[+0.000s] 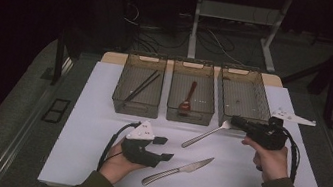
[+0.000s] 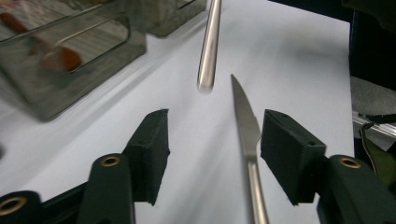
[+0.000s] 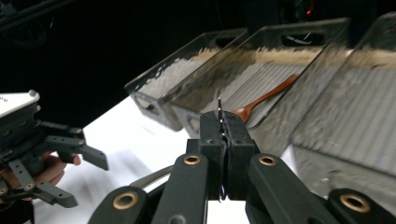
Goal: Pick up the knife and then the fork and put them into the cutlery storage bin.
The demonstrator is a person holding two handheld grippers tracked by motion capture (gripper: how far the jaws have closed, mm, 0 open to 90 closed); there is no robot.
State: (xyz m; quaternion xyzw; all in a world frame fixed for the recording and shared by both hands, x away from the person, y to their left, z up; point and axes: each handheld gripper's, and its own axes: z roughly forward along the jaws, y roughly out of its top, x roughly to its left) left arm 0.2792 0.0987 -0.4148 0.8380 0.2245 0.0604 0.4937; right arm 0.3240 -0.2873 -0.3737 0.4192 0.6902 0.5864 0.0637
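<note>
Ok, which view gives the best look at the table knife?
The high view: the whole table knife lies flat on the white table, blade tip toward the fork, just right of the open left gripper. The left gripper view shows its blade and part of the handle close up. The right gripper view adds nothing on it.

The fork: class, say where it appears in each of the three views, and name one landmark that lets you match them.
High view: fork centre-right, head end in the right gripper.
Left gripper view: its handle hangs top centre.
Right gripper view: edge-on, clamped between the fingers.
Shared landmark: the red spoon in the middle bin.
</note>
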